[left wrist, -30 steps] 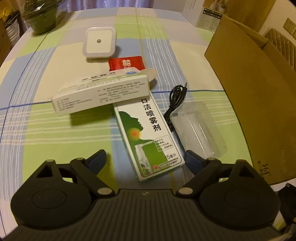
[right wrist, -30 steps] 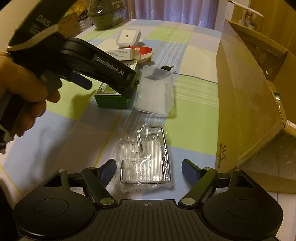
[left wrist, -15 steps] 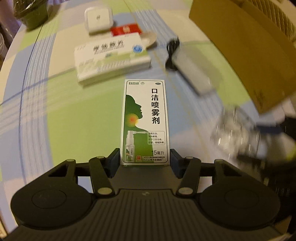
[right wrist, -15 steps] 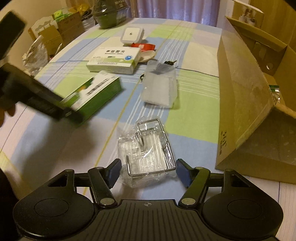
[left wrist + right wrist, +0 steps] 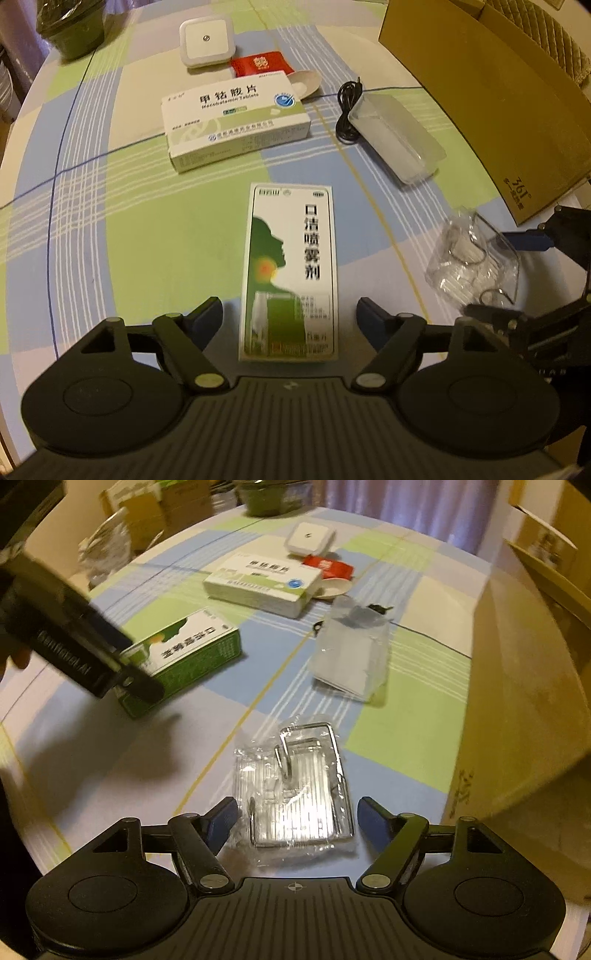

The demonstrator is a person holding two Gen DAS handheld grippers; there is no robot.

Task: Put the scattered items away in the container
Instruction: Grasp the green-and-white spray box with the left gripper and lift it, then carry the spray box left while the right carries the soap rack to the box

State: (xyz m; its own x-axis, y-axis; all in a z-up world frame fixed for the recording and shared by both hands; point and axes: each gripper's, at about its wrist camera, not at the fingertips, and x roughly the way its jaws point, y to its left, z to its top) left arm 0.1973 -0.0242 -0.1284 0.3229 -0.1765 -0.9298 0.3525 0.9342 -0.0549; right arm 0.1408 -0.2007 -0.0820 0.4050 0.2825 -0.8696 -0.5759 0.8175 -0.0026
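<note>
A green and white spray box [image 5: 290, 273] lies flat on the checked tablecloth between the fingers of my left gripper [image 5: 290, 314]. That gripper is open, with a gap on each side of the box. A clear packet holding a wire hook rack [image 5: 295, 786] lies between the fingers of my right gripper [image 5: 297, 812], which is open and close to the packet's sides. The packet [image 5: 472, 258] also shows at the right of the left wrist view. The cardboard box [image 5: 480, 92] stands open along the right edge of the table.
Beyond the spray box lie a white tablet box [image 5: 236, 114], a white square night-light [image 5: 207, 42], a red sachet [image 5: 262, 62], a clear plastic case [image 5: 397, 136] and a black cable [image 5: 345, 110]. A dark pot [image 5: 74, 26] stands at the far left.
My left gripper, which was shut on the spray box half a second ago, has opened, and the box now rests on the cloth. The right gripper has crept forward around the packet.
</note>
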